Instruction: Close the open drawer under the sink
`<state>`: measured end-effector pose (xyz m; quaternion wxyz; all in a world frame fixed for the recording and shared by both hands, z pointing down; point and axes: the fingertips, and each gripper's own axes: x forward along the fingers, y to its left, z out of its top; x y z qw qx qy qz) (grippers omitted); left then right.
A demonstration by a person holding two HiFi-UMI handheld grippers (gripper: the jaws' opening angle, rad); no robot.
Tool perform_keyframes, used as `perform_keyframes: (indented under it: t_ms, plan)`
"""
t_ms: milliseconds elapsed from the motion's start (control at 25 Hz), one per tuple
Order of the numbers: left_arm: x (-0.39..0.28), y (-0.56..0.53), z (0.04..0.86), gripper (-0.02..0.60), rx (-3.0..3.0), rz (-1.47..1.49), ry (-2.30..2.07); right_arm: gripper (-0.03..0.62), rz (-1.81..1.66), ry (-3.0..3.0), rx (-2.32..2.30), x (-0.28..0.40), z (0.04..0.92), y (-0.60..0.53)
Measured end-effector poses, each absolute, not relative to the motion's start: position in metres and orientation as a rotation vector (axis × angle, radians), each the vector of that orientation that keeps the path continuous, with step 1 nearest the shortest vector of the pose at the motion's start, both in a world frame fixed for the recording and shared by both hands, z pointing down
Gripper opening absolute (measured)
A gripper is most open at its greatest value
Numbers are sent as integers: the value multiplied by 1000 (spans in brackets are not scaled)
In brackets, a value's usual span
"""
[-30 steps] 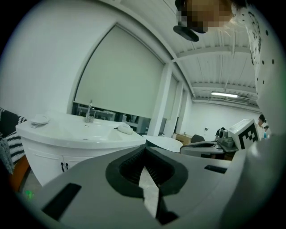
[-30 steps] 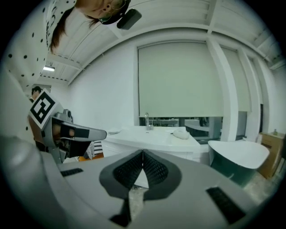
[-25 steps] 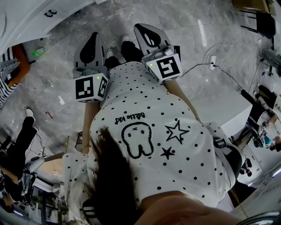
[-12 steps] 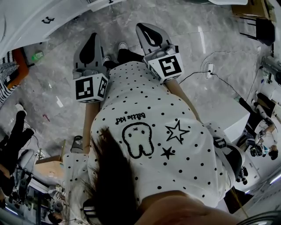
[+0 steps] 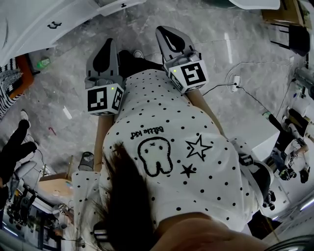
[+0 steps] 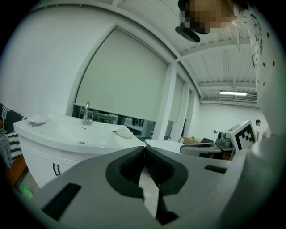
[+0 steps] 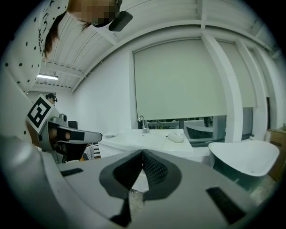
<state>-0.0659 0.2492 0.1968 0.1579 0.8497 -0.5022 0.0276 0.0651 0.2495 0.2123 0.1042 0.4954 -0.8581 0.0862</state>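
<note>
The white sink cabinet [image 5: 34,22] with dark handles [image 5: 54,24] fills the top left of the head view. A white drawer front [image 5: 120,5] with a small dark handle juts out at the top edge. My left gripper [image 5: 109,41] and right gripper [image 5: 164,30] are held out side by side over the floor, short of the cabinet, both shut and empty. In the left gripper view the basin [image 6: 67,134], faucet [image 6: 86,114] and cabinet handles [image 6: 56,169] lie ahead to the left of the shut left gripper [image 6: 144,147]. The right gripper [image 7: 143,152] faces the basin [image 7: 147,136] straight on.
The floor is grey marble [image 5: 64,93]. A white tub-like basin [image 7: 243,156] stands to the right of the sink. A cable and plug [image 5: 234,78] lie on the floor at right. Another person's legs [image 5: 14,147] and clutter sit at the left edge.
Both grippers have advanced toward the sink cabinet, staying shut. The cabinet and the drawer front now show further into the top of the head view.
</note>
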Motion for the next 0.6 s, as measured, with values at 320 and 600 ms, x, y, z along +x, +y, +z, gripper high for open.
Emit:
perform_keyframes:
  t_ms: [320,600]
  plan:
    - [-66,217,200,8,2430,43,-1381,14,248,-2485,1474,62,218,227]
    - [-69,165,190,8,2465,52,-1285,14,280,-2442,1537,55,210,187]
